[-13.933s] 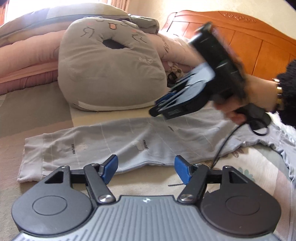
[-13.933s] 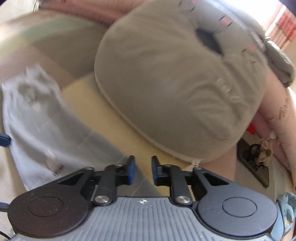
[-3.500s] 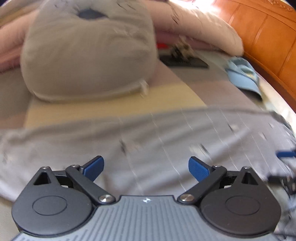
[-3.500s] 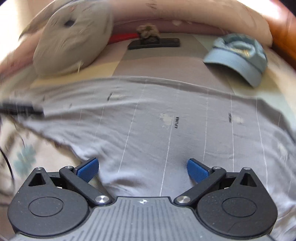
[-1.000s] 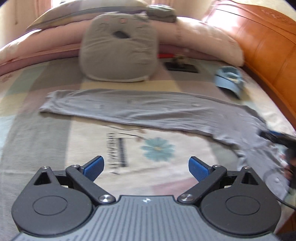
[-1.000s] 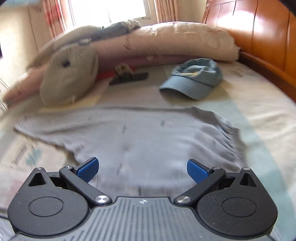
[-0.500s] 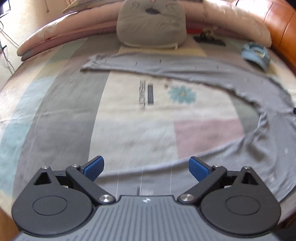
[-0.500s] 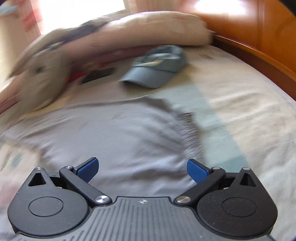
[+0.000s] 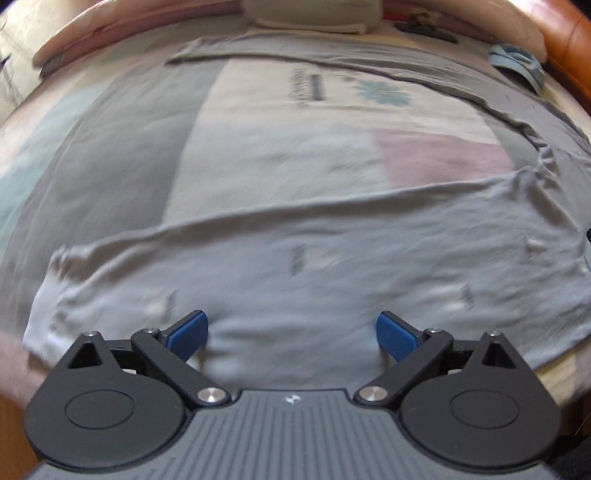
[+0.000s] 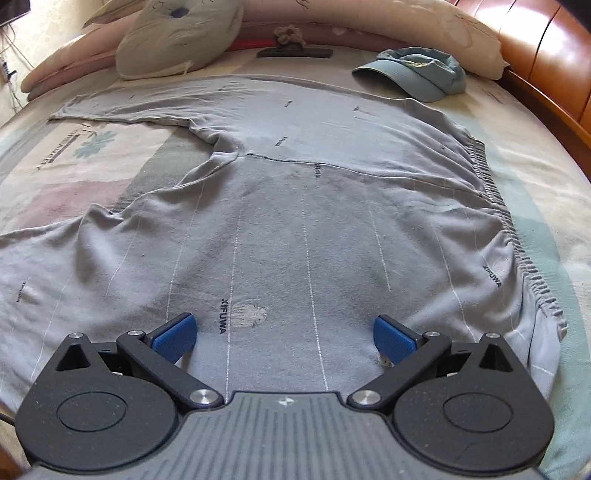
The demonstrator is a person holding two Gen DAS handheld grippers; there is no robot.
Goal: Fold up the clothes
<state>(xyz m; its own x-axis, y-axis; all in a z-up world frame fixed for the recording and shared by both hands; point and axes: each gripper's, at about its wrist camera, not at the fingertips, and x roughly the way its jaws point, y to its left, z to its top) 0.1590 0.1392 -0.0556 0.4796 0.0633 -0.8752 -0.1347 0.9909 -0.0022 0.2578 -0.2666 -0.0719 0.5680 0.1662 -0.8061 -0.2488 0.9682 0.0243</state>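
Fingers (image 10: 173, 338) spread wide above flat grey trousers (image 10: 295, 206).

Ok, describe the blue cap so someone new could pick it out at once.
Start at the orange wooden headboard and the long pink bolster along it. Just in front, on the bedspread past the grey trousers, lies the cap. It alone is blue denim with a brim.
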